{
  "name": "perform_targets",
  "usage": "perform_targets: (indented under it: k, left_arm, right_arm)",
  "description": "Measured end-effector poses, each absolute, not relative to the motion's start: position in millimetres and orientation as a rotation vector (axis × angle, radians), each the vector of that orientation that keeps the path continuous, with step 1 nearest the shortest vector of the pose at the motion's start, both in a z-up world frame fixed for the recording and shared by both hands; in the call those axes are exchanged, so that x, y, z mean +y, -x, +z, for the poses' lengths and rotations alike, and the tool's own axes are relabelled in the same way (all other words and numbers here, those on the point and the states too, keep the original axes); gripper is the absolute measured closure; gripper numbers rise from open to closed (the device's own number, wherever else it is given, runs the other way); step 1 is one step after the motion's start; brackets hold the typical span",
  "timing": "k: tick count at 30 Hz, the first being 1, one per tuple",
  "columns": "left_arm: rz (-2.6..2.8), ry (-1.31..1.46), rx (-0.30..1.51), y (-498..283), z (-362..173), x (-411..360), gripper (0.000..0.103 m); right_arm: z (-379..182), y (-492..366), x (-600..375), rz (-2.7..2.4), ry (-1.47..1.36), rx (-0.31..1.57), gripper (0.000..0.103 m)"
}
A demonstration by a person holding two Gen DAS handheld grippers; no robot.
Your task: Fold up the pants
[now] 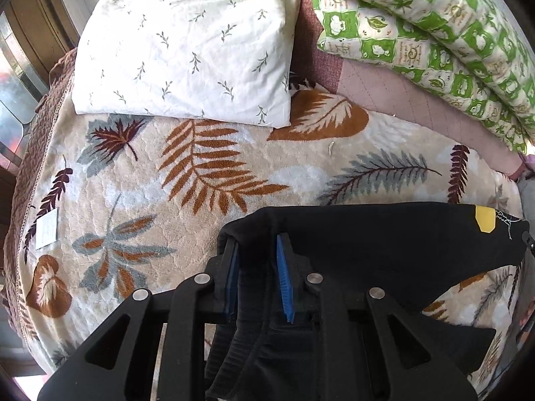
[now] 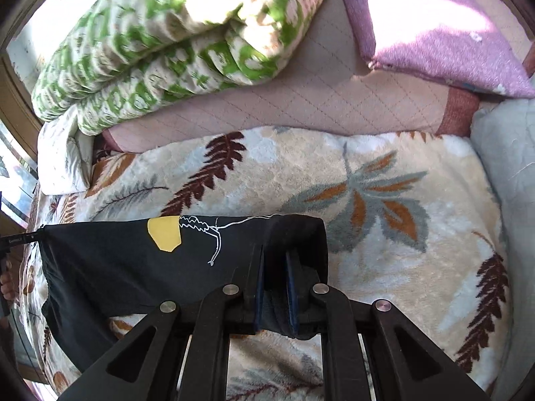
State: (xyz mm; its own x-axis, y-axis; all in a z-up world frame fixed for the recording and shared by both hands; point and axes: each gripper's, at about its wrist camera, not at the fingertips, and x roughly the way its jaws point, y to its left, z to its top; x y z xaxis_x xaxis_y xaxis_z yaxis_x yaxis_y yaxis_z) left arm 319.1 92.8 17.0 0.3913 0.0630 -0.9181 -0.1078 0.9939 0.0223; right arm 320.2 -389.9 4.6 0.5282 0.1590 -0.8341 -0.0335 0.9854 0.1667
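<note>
The black pants [image 1: 384,244] have a yellow patch and white stitching and hang stretched between both grippers above the leaf-patterned blanket [image 1: 207,180]. My left gripper [image 1: 257,244] is shut on the pants' left end, cloth bunched between its blue pads [image 1: 284,277]. My right gripper [image 2: 276,257] is shut on the pants' [image 2: 127,260] right end, fabric draped over its fingertips. The left gripper's tip shows at the far left of the right wrist view [image 2: 13,242].
A white leaf-print pillow [image 1: 187,43] lies at the back left. A folded green-and-white quilt [image 1: 434,33] lies behind; it also shows in the right wrist view [image 2: 167,46]. A purple cushion [image 2: 434,33] sits back right, a pale blue pillow [image 2: 508,167] on the right.
</note>
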Motion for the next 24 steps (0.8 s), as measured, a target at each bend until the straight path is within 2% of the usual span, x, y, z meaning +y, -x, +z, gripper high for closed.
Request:
perform_targets:
  k: [12,19,24]
  left_arm:
    - [0.153,-0.022,1.033,-235,37,93,0.084]
    - [0.159,-0.031,0.982,-177,23,104,0.084]
    - [0.138,-0.013,1.010,-143,2,114,0.084]
  right_arm:
    - [36,-225,-383,0.112,-0.160,0.881,0.092]
    - [21,-155,-368,0.107,-0.098,0.865,0.092]
    - [12,-101,-352,0.110,-0.034,0.825,0.092]
